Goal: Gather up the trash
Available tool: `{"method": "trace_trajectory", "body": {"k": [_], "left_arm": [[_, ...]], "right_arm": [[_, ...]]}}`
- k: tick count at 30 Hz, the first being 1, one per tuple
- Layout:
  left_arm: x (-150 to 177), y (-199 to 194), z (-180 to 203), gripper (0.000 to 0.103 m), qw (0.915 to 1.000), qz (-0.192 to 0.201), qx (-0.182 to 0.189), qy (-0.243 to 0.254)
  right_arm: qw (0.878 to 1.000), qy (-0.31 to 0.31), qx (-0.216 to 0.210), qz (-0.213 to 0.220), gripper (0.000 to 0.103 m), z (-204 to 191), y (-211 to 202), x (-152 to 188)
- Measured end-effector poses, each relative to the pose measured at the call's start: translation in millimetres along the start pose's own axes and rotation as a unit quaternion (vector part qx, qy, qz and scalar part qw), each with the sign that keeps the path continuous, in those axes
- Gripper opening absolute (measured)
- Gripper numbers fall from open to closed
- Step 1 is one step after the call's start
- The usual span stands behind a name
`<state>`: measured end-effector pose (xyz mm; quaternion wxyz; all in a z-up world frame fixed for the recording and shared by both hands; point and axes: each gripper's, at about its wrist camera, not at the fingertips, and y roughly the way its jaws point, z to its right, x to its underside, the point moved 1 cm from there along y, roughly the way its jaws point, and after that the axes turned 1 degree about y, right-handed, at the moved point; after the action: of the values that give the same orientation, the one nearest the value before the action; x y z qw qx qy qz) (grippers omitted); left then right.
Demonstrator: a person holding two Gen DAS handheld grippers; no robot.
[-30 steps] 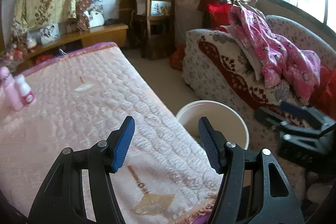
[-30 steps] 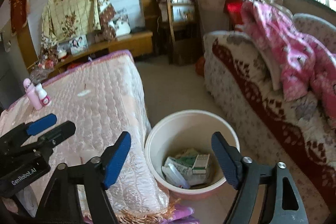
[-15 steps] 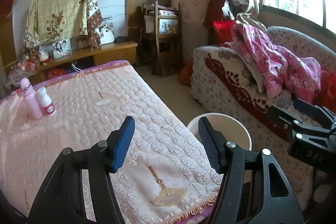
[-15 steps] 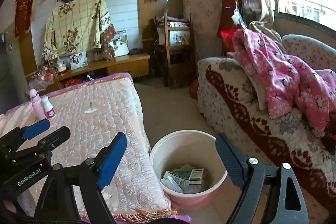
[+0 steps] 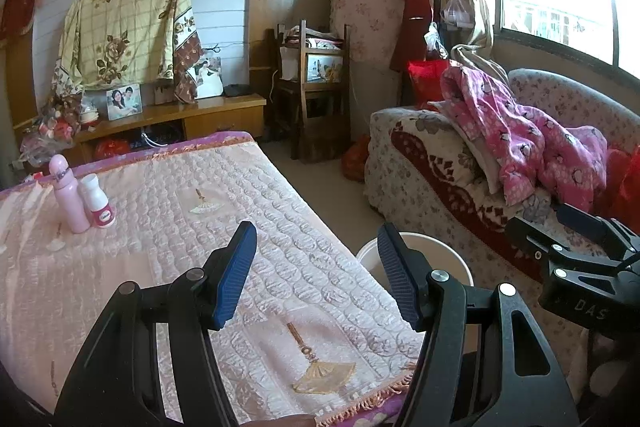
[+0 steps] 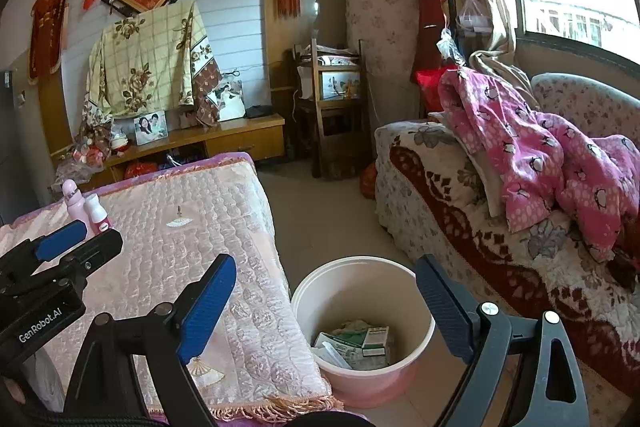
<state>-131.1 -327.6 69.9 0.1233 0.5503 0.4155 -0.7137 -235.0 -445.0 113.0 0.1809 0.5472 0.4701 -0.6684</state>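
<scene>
Now right gripper [image 6: 324,301] jaws just widened, nothing between, above pink bin [image 6: 362,371] holding cartons [image 6: 358,345]; left gripper [image 5: 316,271] half-open, empty.

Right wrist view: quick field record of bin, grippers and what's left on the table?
bin: pink bucket on floor beside table, cartons and wrappers inside
table: pink quilted cloth
on table: pink bottle and white bottle, upright, far corner
left gripper: open, empty
right gripper: open, empty, jaws just opening wider, above bucket
</scene>
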Motion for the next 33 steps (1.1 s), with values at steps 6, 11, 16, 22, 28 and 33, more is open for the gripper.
{"method": "trace_trajectory", "body": {"k": [6, 11, 16, 22, 28, 33], "left_arm": [[0.3, 0.4, 0.4, 0.062, 1.0, -0.007, 0.003, -0.005], [-0.4, -0.2, 0.5, 0.062, 1.0, -0.007, 0.003, -0.005], [0.2, 0.1, 0.4, 0.062, 0.9999, -0.008, 0.004, -0.005], [0.2, 0.1, 1.1, 0.062, 1.0, -0.008, 0.003, -0.005], [0.9, 1.5, -1.2, 0.062, 0.9999, -0.01, 0.003, -0.004], [0.8, 1.4, -0.7, 0.062, 0.9999, -0.01, 0.003, -0.005]], "right_arm": [[1.0, -0.001, 0.001, 0.001, 0.09, -0.6, -0.4, 0.3], [1.0, 0.002, -0.001, 0.001, 0.09, 1.2, -0.3, 0.9], [1.0, 0.001, -0.001, 0.001, 0.09, 1.5, -0.4, 0.8], [1.0, 0.001, -0.001, 0.0, 0.09, 0.9, -0.3, 1.0], [1.0, 0.0, -0.002, -0.003, 0.09, 3.0, 2.0, 0.6], [1.0, -0.001, -0.002, -0.004, 0.09, 3.0, 2.2, 1.1]]}}
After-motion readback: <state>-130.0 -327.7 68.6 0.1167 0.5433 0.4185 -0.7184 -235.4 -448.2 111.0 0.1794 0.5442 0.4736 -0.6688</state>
